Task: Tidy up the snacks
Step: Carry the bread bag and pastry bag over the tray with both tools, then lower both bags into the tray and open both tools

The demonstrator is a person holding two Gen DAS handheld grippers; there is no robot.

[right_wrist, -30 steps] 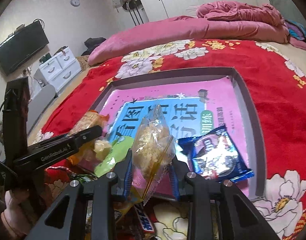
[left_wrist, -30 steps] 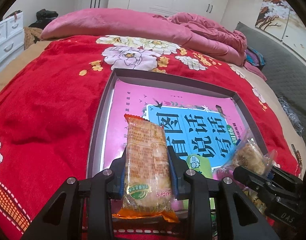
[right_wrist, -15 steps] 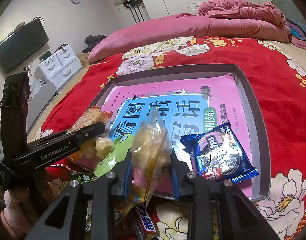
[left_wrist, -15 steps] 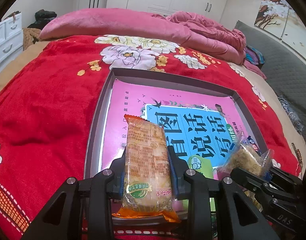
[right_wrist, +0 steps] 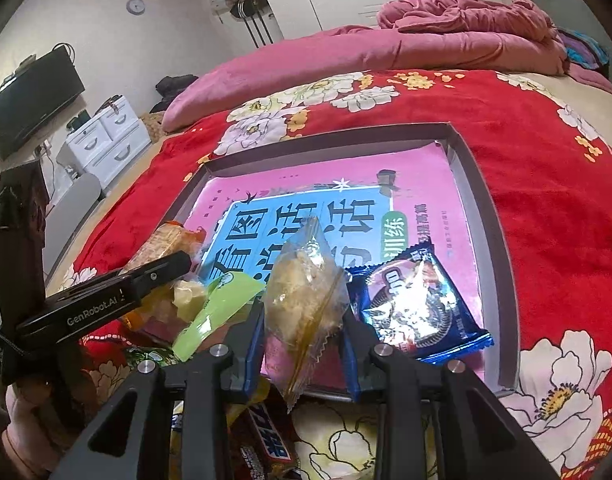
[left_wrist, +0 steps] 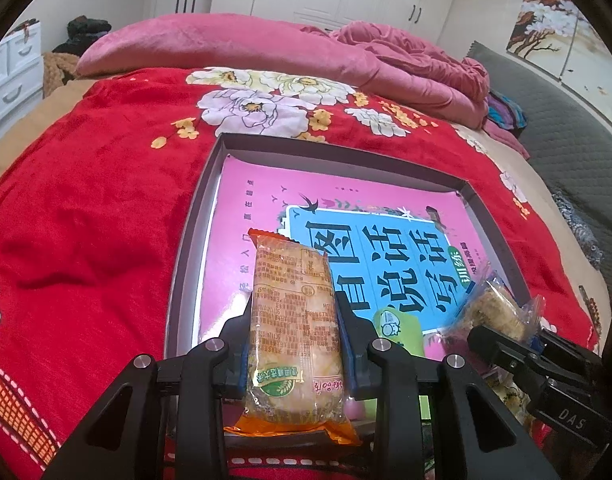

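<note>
Placement step. The left gripper [left_wrist: 294, 344] is clamping a long orange-edged cake packet [left_wrist: 292, 328] between its fingers; the right gripper [right_wrist: 304, 334] is pinching a clear pastry packet [right_wrist: 306, 292]. Both are hovering over the near edge of the grey tray [right_wrist: 472, 184], where a blue cookie packet [right_wrist: 418, 308] is lying just right of the right fingers. Next, judged: lowering, then releasing.

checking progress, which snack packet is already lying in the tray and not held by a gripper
The blue cookie packet, lying flat on the pink book at the tray's near right corner. The orange-ended packet and clear packet are each clamped in a gripper.
</note>
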